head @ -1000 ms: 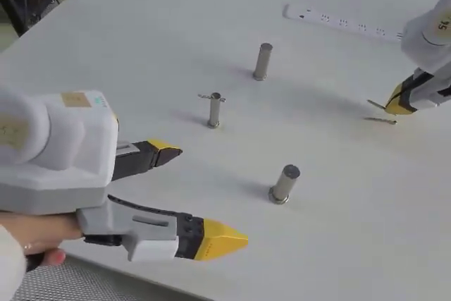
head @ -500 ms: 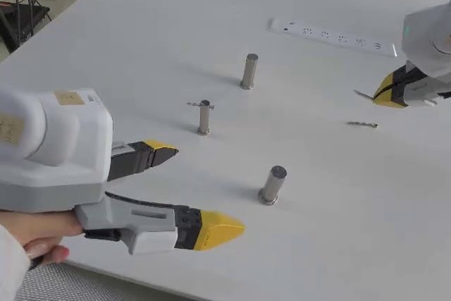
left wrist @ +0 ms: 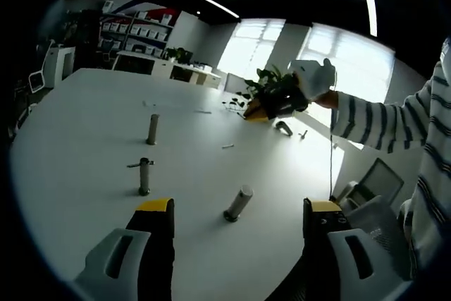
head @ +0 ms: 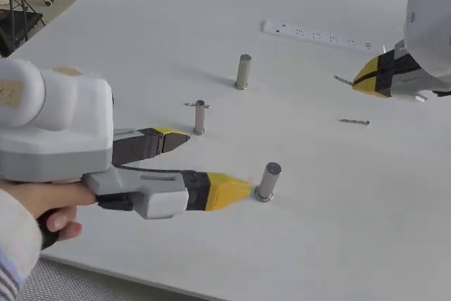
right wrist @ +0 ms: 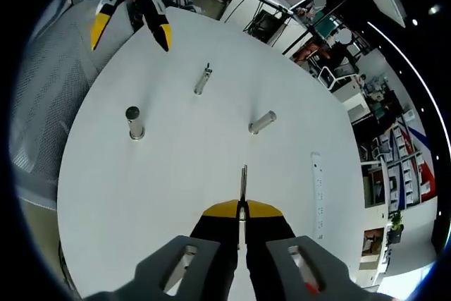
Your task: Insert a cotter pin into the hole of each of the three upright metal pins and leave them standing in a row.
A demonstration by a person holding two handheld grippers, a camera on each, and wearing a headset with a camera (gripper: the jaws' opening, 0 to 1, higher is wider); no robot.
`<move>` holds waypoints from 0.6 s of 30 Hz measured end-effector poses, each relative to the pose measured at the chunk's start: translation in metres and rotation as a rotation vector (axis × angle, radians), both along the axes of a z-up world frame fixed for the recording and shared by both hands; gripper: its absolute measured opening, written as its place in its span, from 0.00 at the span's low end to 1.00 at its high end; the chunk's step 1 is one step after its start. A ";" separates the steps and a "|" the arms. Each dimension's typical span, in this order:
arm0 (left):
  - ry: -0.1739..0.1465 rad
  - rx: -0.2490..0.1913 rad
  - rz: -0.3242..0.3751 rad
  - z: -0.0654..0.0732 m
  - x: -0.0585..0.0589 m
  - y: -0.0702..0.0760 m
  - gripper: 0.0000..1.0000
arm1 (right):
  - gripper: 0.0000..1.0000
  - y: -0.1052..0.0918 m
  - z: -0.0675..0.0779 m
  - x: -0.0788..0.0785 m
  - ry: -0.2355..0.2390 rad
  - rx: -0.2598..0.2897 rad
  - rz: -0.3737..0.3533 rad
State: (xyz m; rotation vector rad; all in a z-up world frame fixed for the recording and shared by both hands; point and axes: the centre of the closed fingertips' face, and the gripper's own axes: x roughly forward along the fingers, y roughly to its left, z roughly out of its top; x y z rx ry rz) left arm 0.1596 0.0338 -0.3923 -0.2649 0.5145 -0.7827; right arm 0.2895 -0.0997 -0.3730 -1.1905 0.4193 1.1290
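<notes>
Pinching a cotter pin (right wrist: 243,181) in your closed right gripper (right wrist: 242,209), you are hovering the wide-open, empty left gripper (head: 215,163) beside the nearest metal pin (head: 268,181) standing on the table (head: 141,33); next, likely steady it and line up its hole.

My left tongs (head: 215,163) and right tongs (head: 358,80) are pale grey with black jaws tipped yellow, the cotter pin (right wrist: 244,181) in the right pair and the metal pins (head: 268,180) ahead silver, the table (head: 141,26) white.

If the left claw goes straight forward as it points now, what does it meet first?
Most likely the nearest upright metal pin, which stands just ahead on the line between the open jaws, though depth is unclear.
</notes>
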 end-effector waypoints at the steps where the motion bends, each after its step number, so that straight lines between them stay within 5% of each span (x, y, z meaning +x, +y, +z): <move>1: 0.003 -0.020 0.009 0.002 0.003 -0.001 0.71 | 0.00 0.004 0.002 -0.004 -0.007 0.015 0.005; 10: -0.002 -0.054 -0.005 0.014 0.020 -0.015 0.66 | 0.00 0.027 0.013 -0.021 -0.071 0.084 0.056; 18: -0.003 -0.130 -0.006 0.029 0.040 -0.030 0.55 | 0.00 0.043 0.011 -0.042 -0.092 0.091 0.121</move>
